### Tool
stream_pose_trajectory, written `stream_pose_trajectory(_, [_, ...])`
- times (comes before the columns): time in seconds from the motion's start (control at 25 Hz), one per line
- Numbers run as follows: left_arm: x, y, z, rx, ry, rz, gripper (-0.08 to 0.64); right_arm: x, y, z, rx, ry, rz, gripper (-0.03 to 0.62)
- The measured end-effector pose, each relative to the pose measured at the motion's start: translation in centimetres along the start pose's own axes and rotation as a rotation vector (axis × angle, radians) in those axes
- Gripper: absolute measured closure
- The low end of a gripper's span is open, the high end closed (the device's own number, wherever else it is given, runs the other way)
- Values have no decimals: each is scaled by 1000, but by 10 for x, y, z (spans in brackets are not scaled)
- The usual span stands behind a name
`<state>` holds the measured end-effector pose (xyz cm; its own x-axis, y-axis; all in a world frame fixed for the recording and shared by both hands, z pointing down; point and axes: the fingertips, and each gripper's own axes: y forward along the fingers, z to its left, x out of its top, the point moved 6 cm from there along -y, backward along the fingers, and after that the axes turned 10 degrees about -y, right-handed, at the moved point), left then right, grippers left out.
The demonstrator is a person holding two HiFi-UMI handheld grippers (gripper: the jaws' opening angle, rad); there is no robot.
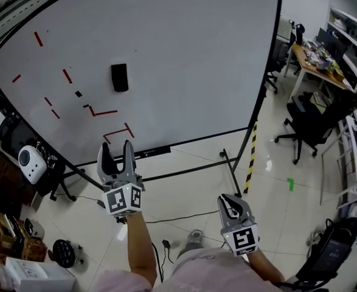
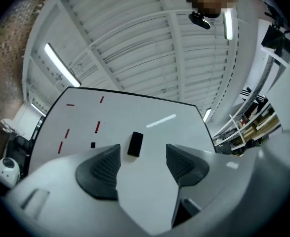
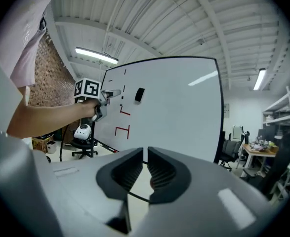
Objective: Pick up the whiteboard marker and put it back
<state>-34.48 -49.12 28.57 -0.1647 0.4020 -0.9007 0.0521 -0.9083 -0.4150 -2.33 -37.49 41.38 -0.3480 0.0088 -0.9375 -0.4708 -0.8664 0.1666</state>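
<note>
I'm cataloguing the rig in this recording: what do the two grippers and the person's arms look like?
The left gripper and right gripper match: light grey bodies, each with two black, ridged, wedge-shaped pads. Behind the jaws each carries a white cube printed with black square markers. The person wears a pale pink top, and the forearms are uncovered.

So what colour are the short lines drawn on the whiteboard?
Red. The lines on the whiteboard show best in the head view.
</note>
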Motion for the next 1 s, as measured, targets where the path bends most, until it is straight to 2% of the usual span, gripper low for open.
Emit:
stream_pose_trajectory(0.12, [0,-93,-44,19,-11,58,282,-14,-70,7,8,12,-33,561])
stream_pose_trajectory(0.28, [1,-221,-124,4,-4,95,336,-56,-192,27,33,17,-68,561])
stream_pose_trajectory(0.4, [7,-317,-183,11,-8,161,334,-89,-277,47,76,41,-18,561])
stream_pose_trajectory(0.52, [32,-391,-227,4,6,207,336,-90,-342,59,123,64,-29,561])
stream_pose_trajectory(0.72, [83,-452,-248,37,-10,164,336,-73,-406,68,116,84,-70,560])
stream_pose_trajectory(0.84, [105,-471,-255,29,17,145,336,-68,-423,66,91,86,-85,557])
stream_pose_trajectory(1.0, [123,-492,-249,19,47,161,336,-59,-429,74,67,89,-121,549])
